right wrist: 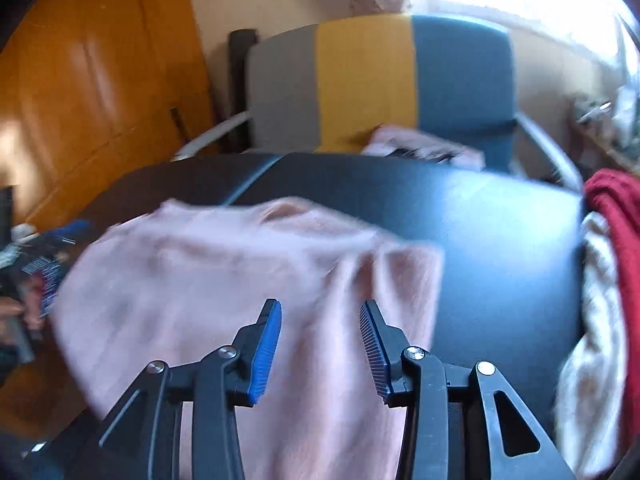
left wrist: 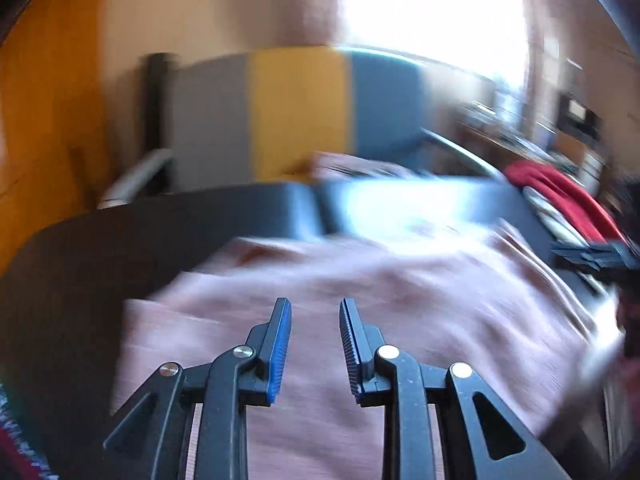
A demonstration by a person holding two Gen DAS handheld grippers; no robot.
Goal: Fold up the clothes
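Both grippers stand apart and empty, the left gripper [left wrist: 315, 312] and right gripper [right wrist: 320, 314] poised above a pink sweater [right wrist: 224, 276] lying partly folded on the dark surface [right wrist: 500, 232]. It appears just released, its fold unfinished. To the right, a red garment [right wrist: 616, 216] and a cream one [right wrist: 596, 300] apparently wait. Beyond, more pink clothing [right wrist: 420, 142] rests on a striped armchair [right wrist: 460, 76].

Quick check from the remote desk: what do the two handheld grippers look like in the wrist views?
Both look alike. The left gripper and the right gripper each have a black linkage frame with triangular cut-outs and round silver pivot pins. Each carries two slim fingers faced with ribbed blue pads. No cables, markings or sleeves are clearly visible.
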